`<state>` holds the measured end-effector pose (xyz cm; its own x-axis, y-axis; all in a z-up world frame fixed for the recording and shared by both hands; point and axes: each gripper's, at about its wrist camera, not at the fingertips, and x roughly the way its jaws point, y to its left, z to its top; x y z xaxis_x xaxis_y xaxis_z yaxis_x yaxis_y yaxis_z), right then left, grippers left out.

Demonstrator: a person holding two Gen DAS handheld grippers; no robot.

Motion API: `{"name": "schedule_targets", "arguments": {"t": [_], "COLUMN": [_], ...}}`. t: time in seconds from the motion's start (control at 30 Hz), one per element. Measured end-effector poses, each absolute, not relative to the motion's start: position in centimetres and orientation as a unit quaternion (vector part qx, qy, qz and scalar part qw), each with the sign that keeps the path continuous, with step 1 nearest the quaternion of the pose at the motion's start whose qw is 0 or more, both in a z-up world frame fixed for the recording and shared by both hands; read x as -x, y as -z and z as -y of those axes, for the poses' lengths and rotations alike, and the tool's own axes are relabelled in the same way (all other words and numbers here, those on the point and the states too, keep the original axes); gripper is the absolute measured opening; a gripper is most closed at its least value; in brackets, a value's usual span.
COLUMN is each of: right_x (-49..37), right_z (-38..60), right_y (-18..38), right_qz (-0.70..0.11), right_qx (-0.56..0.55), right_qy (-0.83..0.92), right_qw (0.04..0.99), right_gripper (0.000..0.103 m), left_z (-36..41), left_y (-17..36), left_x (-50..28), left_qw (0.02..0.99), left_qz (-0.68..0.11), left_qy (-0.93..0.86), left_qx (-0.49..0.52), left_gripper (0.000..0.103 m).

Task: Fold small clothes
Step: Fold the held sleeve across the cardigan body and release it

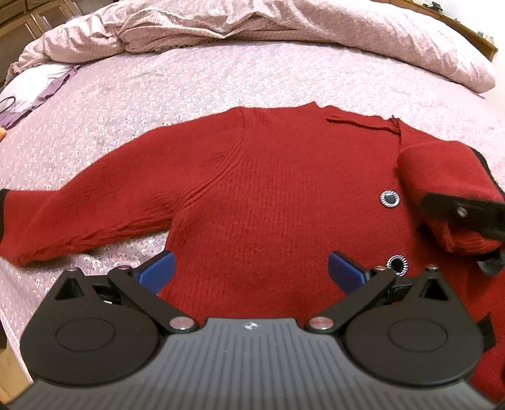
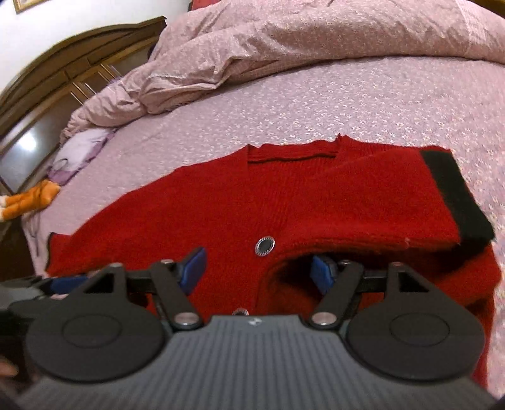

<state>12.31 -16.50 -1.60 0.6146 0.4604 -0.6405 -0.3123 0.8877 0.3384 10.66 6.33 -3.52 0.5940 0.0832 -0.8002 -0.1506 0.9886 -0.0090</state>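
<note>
A small red knit cardigan (image 1: 268, 189) with silver-rimmed buttons (image 1: 389, 198) lies flat on the pink floral bedsheet (image 1: 157, 88). Its left sleeve (image 1: 79, 217) stretches out sideways. The other sleeve (image 2: 363, 195), ending in a black cuff (image 2: 454, 195), is folded across the chest. My left gripper (image 1: 251, 268) hovers open over the cardigan's lower body with nothing between its blue pads (image 1: 157, 272). My right gripper (image 2: 257, 269) is open too. Its right pad (image 2: 322, 272) sits tucked under the folded sleeve's lower edge, and its left pad is above the button strip.
A crumpled pink quilt (image 1: 252, 28) is heaped along the far side of the bed. A white and purple cloth (image 2: 82, 148) and an orange plush toy (image 2: 31, 202) lie by the wooden headboard (image 2: 63, 63). Bare sheet (image 2: 315, 104) runs between cardigan and quilt.
</note>
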Motion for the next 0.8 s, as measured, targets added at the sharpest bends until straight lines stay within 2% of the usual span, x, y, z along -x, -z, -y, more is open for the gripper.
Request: {"name": "schedule_targets", "arguments": {"t": [0.33,0.8], "right_x": [-8.5,-9.3], "right_z": [22.2,27.6], "right_y": [0.5,3.6], "right_qz": [-0.38,-0.383], "right_qx": [-0.102,-0.093], "right_qy": [-0.184,-0.079], "right_qw": [0.901,0.915], "right_gripper": [0.071,0.071], "left_z": [-1.7,10.0], "left_y": [1.4,0.8], "left_x": [-11.5,-15.9], "left_qw": [0.906,0.907], "left_qz": [-0.424,-0.398], "left_qy": [-0.009,0.1], "left_qx": [0.0,-0.093], "left_gripper": [0.103,0.103]}}
